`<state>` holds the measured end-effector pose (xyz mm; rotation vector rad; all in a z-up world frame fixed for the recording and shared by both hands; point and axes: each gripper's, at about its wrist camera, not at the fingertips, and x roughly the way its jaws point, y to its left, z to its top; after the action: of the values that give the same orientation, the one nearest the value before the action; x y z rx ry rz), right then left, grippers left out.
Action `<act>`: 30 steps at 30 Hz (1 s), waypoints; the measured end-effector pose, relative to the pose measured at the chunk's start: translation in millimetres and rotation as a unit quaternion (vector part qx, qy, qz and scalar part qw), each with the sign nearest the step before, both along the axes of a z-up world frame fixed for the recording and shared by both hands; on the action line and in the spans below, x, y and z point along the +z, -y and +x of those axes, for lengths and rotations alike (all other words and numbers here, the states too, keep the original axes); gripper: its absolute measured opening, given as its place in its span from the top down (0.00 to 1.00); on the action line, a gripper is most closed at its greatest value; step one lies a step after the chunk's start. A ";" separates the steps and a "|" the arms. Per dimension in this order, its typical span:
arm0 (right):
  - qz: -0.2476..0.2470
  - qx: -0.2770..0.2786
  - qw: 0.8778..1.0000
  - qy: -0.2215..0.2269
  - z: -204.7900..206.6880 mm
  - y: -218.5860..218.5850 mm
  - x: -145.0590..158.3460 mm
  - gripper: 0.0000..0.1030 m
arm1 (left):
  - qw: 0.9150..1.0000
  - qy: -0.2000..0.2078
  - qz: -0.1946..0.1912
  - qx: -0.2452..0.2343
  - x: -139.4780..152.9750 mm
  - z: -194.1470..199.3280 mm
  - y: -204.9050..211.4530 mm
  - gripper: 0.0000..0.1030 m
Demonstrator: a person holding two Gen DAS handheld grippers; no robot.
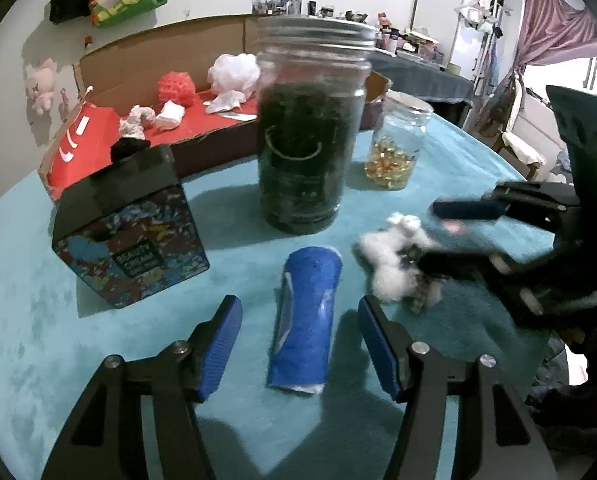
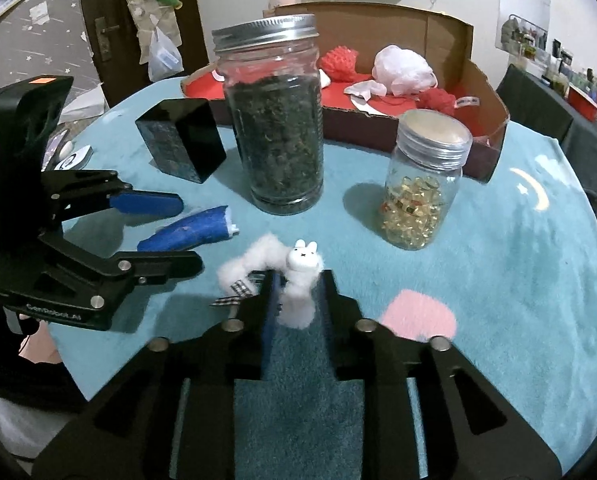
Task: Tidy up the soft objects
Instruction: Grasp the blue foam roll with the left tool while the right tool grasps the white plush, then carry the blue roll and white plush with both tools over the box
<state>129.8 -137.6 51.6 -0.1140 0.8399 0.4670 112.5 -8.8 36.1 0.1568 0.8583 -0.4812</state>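
A blue felt roll lies on the teal cloth between the fingers of my left gripper, which stands open; neither pad touches the roll. In the right wrist view the same roll lies between the left gripper's fingers. A small white fluffy toy animal with a checked ribbon rests on the cloth between the fingers of my right gripper. Its jaws stand apart around the toy without squeezing it. The left wrist view shows the toy, blurred, at the tips of the right gripper.
A tall jar of dark leaves and a small jar of golden capsules stand behind. A black patterned box sits left. A cardboard tray with red lining holds a red mesh ball, a white puff and tissues.
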 end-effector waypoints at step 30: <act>-0.013 0.009 0.999 0.034 -1.8 -14.0 12.7 0.59 | 1.000 0.027 -0.011 -0.008 20.7 3.6 3.3 0.77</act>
<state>128.0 -123.5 64.3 -0.1602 0.7789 0.4681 116.1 -12.1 56.8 0.1552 0.7990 -0.4996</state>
